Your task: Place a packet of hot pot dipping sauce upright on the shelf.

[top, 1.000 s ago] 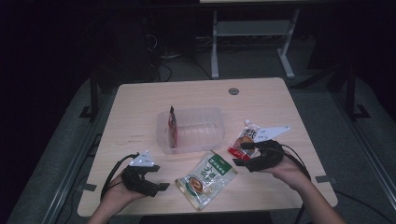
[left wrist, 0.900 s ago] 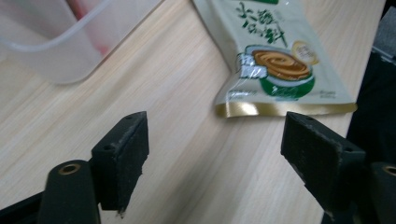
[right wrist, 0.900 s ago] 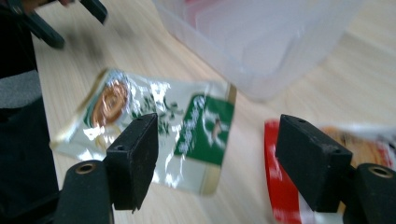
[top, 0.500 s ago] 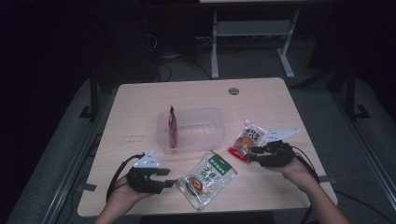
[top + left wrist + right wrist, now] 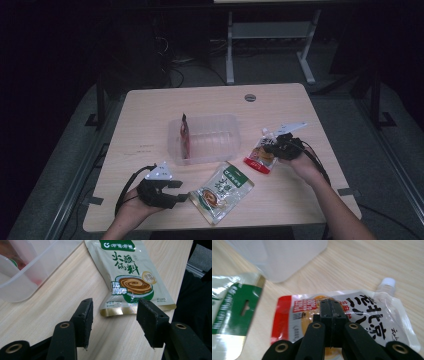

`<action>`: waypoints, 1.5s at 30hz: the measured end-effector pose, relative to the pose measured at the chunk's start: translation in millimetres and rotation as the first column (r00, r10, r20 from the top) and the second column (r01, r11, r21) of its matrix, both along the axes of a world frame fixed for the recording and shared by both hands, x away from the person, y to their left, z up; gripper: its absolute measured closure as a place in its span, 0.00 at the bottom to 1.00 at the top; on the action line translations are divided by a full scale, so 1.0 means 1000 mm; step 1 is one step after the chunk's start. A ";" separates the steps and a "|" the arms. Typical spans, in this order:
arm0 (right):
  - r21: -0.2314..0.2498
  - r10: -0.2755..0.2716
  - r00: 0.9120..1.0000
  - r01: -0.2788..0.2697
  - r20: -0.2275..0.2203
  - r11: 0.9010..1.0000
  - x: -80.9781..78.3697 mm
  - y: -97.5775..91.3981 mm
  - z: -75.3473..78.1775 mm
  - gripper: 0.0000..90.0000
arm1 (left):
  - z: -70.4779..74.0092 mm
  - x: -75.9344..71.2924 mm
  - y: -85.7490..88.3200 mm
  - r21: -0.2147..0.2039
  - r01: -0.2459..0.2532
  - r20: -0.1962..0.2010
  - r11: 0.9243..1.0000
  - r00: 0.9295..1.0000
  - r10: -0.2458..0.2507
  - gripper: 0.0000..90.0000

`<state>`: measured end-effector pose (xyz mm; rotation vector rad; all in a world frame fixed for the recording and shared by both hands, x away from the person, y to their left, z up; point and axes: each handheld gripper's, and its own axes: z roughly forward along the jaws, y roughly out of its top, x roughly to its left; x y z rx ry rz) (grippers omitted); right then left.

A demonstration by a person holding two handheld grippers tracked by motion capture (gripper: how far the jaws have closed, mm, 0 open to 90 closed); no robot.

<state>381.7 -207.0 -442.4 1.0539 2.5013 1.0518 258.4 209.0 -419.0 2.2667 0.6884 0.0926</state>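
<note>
A green sauce pouch (image 5: pixel 222 192) lies flat near the table's front edge. My left gripper (image 5: pixel 182 196) rests just left of it, open. In the left gripper view the pouch (image 5: pixel 130 272) ends right at the tips of the left gripper (image 5: pixel 113 312); its jaws have just been opening a little and pinch nothing. A red spouted pouch (image 5: pixel 259 156) lies to the right. My right gripper (image 5: pixel 267 148) is at its far end. Its jaws have just been closing, and in the right gripper view the right gripper (image 5: pixel 330 307) shows both pads together over the red pouch (image 5: pixel 372 312).
A clear plastic container (image 5: pixel 172 145) stands mid-table with a red packet (image 5: pixel 185 137) upright against its left wall. It shows close by in both gripper views (image 5: pixel 37 270) (image 5: pixel 282 257). A round grommet (image 5: pixel 250 97) sits near the far edge.
The right hand has shifted up along the red pouch and its jaws have come together. The left gripper stays in place with narrower jaws than a second ago.
</note>
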 end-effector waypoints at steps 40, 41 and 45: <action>-0.179 0.047 0.991 -0.070 -0.128 0.981 -0.064 0.009 -0.006 1.00 | 0.002 -0.002 0.004 -0.009 -0.001 -0.010 1.000 1.000 0.001 0.52; -0.176 0.049 0.990 -0.072 -0.131 0.982 -0.066 0.009 -0.006 1.00 | 0.002 -0.002 0.004 -0.009 -0.001 -0.010 1.000 1.000 0.001 0.53; -0.167 0.072 0.987 -0.096 -0.143 0.981 -0.074 0.011 -0.006 1.00 | 0.002 -0.002 0.002 -0.017 0.007 -0.009 1.000 1.000 -0.007 0.58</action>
